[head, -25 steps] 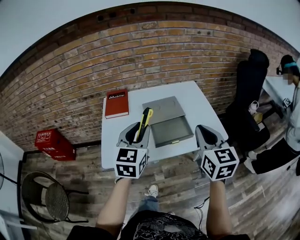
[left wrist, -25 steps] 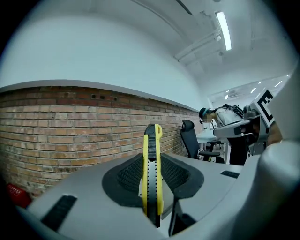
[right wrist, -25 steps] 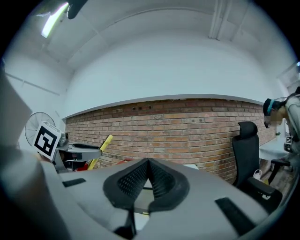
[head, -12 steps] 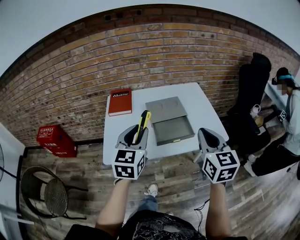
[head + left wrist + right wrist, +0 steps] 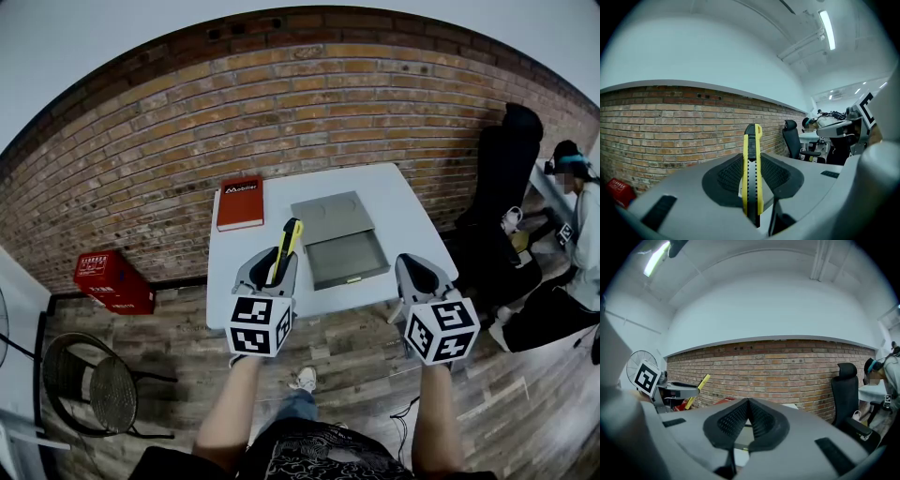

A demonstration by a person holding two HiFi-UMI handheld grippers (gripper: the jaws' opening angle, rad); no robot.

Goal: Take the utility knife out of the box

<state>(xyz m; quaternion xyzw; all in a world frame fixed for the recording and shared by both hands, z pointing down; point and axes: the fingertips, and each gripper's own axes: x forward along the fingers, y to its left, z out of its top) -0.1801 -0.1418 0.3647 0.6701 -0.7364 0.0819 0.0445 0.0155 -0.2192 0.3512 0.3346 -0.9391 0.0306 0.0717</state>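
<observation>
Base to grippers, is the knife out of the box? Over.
Left gripper shut on utility knife, clear of the box. Right gripper shut, empty. Box open on table. Nothing in the way.

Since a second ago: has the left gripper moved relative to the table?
No. The left gripper still holds the utility knife above the table's near edge, just left of the open box, same as before.
</observation>
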